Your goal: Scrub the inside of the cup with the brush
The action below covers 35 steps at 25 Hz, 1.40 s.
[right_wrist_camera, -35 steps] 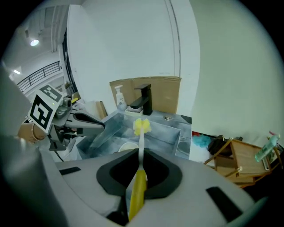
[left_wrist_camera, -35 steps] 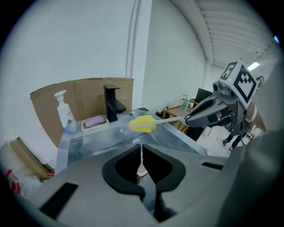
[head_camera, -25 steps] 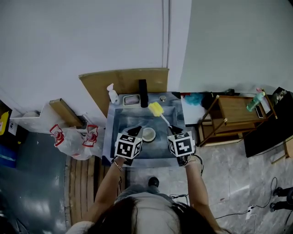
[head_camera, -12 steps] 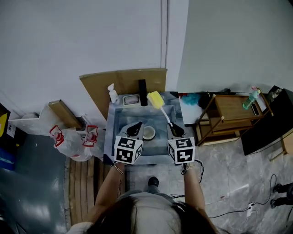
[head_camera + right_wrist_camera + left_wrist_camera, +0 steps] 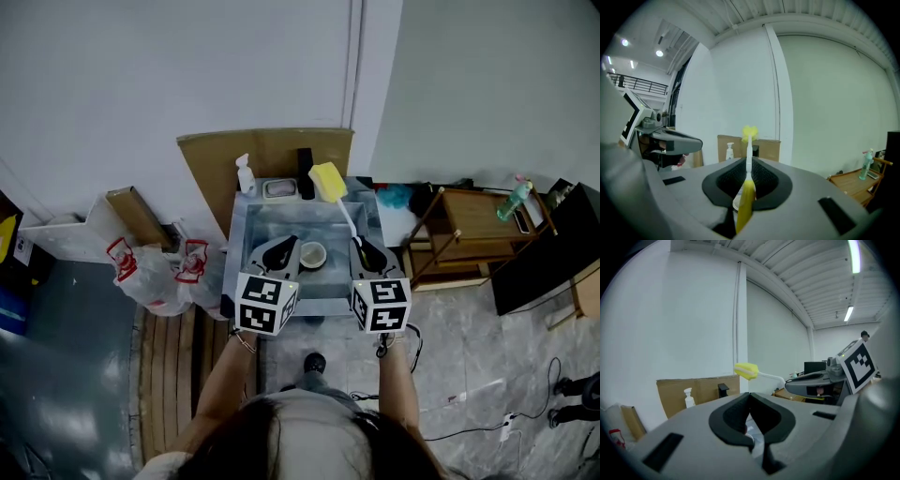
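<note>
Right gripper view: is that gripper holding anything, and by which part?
Yes. The right gripper is clamped on the brush, gripping the yellow end of its handle. The white stem and yellow head stick out ahead of the jaws.

Dim, bluish head view — fisheye-warped gripper views, black corners, glaring ceiling strip lights (image 5: 853, 256).

I see a grey sink (image 5: 236, 258) by the white wall. A big brown cardboard sheet (image 5: 267, 155) stands behind it, and a white pump bottle (image 5: 246, 176) is in front of that. Plastic bags (image 5: 141, 272) lie on my left. A wooden table (image 5: 473, 225) with a green bottle (image 5: 521, 194) is on my right
</note>
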Motion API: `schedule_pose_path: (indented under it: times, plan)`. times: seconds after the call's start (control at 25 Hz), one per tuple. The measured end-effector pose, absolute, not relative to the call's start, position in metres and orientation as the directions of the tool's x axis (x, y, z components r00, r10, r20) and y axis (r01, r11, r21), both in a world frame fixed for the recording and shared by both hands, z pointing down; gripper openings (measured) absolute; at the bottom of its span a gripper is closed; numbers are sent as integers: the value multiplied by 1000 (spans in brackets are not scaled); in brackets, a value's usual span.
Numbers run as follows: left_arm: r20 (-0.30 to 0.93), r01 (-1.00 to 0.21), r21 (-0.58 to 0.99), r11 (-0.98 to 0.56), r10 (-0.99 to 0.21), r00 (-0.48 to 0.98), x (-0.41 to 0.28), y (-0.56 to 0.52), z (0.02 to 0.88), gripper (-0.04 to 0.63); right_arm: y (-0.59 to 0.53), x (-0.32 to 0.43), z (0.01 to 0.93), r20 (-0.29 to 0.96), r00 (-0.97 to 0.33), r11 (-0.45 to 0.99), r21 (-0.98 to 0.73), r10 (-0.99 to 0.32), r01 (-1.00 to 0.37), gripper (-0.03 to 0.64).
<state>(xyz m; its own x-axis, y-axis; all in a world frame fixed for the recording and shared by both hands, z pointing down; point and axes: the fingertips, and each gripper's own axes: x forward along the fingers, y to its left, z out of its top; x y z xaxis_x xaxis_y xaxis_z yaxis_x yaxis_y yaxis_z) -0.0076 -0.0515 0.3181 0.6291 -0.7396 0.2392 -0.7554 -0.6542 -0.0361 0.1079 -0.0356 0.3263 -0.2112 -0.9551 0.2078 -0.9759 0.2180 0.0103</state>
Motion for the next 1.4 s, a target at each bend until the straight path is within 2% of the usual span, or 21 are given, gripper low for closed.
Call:
schedule_pose_path:
  times: [1.4]
  plan:
    - [42, -768, -68, -637, -770, 636, -80, 61, 252, 9, 83, 43, 252, -4, -182, 182, 60, -983, -982, 49]
